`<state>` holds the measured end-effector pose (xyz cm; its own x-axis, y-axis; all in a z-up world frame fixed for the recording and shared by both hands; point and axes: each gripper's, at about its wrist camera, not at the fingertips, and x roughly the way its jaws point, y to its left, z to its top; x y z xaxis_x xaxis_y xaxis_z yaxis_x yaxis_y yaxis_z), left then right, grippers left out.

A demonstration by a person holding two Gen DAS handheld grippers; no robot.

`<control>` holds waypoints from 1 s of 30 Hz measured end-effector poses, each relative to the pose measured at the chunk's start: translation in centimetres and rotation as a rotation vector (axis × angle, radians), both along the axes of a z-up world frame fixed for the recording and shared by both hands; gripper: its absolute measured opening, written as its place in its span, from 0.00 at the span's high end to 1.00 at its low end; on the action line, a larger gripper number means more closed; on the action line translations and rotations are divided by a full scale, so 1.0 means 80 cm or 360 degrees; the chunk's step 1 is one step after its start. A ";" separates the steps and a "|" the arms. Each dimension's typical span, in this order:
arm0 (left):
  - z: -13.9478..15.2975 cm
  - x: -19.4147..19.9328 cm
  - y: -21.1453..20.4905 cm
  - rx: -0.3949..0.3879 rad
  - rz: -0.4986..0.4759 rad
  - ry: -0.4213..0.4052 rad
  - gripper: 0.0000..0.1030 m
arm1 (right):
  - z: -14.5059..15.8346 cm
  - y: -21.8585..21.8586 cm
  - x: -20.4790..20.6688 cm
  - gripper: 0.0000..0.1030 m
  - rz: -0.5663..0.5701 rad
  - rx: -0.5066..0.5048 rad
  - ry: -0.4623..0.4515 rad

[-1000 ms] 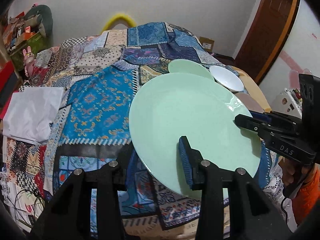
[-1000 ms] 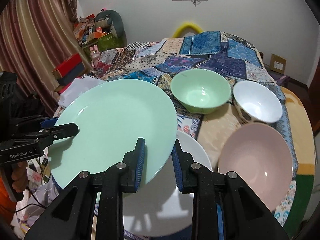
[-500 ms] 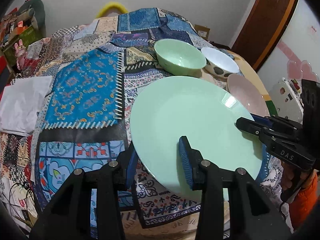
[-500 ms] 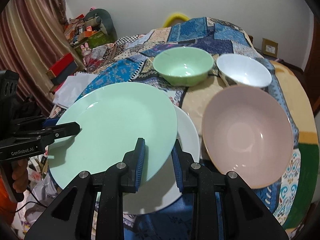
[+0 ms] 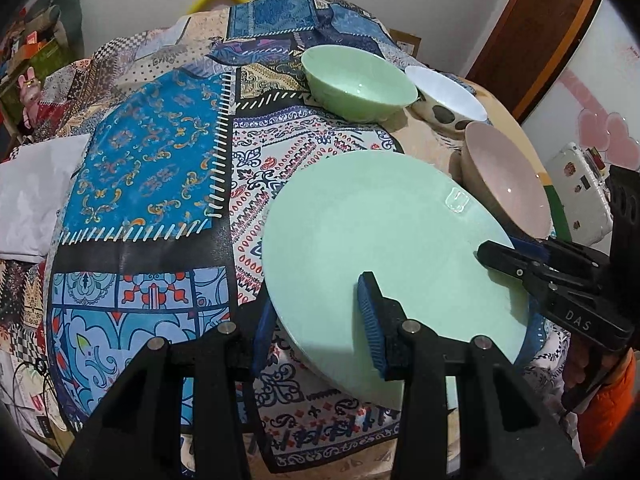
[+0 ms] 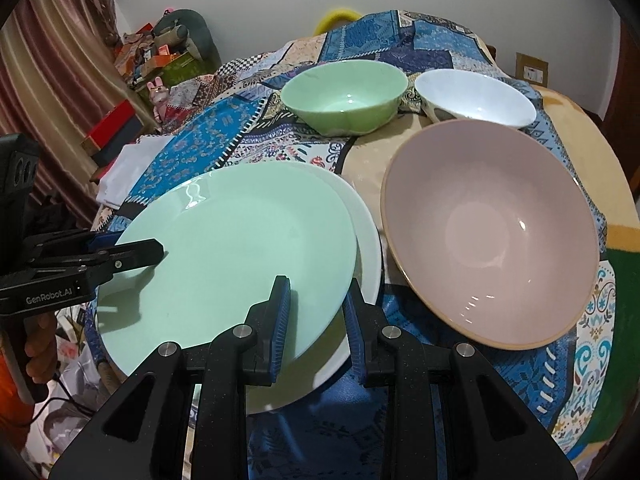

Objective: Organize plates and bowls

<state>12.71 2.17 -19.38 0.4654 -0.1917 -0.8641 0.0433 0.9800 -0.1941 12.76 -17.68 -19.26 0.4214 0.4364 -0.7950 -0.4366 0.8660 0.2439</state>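
Green plate [image 6: 240, 248]: held by both grippers at opposite rim edges, tilted, directly over a white plate [image 6: 366, 240] that lies on the counter [image 5: 152, 152]. Whether the two plates touch cannot be told; white rim shows along the green plate's right and near edge in the right wrist view.

Left gripper [image 5: 316, 328]: jaws clenched on the green plate's rim, one pad above the plate, one below. Seen from the right wrist view it enters at the left edge [image 6: 132, 252].

Right gripper [image 6: 316, 320]: jaws clamped on the near rim of the green plate, left pad on the top face, right pad under it, above the white plate. In the left wrist view it comes in from the right [image 5: 500, 256].

Pink bowl [image 6: 488, 232]: upright, just right of the plates. Green bowl [image 6: 344, 96] and white bowl [image 6: 476, 98]: side by side behind, farther back on the counter.

Counter carries a patchwork cloth [image 6: 208, 140]. White folded cloth [image 5: 36, 196] lies at its left edge.
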 end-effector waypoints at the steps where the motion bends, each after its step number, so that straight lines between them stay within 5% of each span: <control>1: -0.002 0.001 0.000 -0.0003 0.0001 0.0009 0.61 | -0.001 0.000 0.000 0.77 0.0000 -0.0001 0.0005; 30: -0.022 0.016 -0.005 0.0122 0.0023 0.0101 0.61 | -0.003 0.000 -0.005 0.80 0.0008 0.0015 -0.0009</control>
